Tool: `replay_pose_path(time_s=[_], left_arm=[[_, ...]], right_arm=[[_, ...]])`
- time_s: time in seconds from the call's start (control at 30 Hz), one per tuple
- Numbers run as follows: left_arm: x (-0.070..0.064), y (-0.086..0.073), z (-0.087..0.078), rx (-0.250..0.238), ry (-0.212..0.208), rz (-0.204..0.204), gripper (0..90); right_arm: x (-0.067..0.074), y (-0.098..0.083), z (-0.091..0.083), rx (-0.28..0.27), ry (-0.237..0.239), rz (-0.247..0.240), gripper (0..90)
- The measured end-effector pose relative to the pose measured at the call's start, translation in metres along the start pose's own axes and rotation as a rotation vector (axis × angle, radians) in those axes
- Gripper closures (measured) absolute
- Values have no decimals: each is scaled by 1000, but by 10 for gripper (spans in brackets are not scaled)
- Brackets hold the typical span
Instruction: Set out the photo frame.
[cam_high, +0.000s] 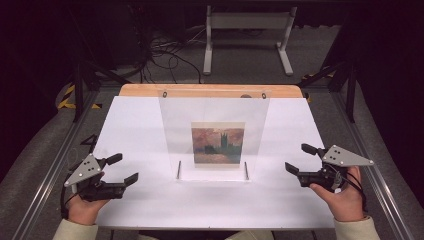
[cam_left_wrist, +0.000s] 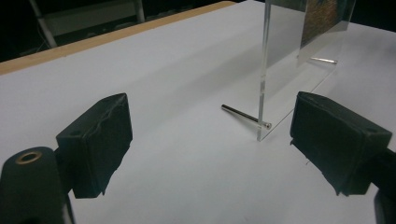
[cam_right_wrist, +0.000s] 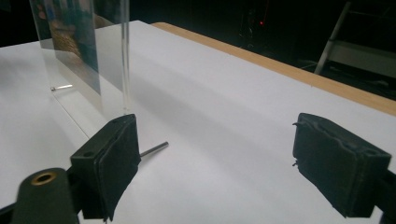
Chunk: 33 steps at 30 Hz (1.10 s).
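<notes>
On the left, the person's left gripper (cam_high: 121, 169) hangs with jaws wide and empty. At the middle of the white table (cam_high: 135, 125) stands a clear acrylic photo frame holding a painted sunset print (cam_high: 218, 145). On the right, the right gripper (cam_high: 300, 158) is equally wide. Both seem to be approaching; next, each should close in on a frame edge.

Beyond the white table (cam_high: 140, 125) with its wooden far edge (cam_high: 210, 90): grey floor (cam_high: 240, 65), tangled black cables (cam_high: 165, 50), a white frame stand (cam_high: 247, 22), darkness all round.
</notes>
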<state>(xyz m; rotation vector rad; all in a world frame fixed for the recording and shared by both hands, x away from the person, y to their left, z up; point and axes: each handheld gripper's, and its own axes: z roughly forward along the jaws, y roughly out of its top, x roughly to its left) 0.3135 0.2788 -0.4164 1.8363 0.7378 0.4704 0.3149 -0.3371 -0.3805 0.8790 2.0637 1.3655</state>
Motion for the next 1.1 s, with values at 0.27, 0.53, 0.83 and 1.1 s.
replay_pose_path(time_s=[0.27, 0.53, 0.83, 1.1], left_arm=[[4, -12, 7, 20, 19, 10, 133], [7, -24, 14, 31, 28, 6, 132], [6, -27, 21, 50, 17, -12, 132], [7, -27, 22, 49, 18, -17, 132]], right_arm=[[-11, -28, 7, 61, -6, 20, 145], [-21, -56, 17, 80, 10, 75, 145], [-20, -70, 22, 125, 13, 95, 132], [-18, -68, 21, 125, -9, 76, 145]])
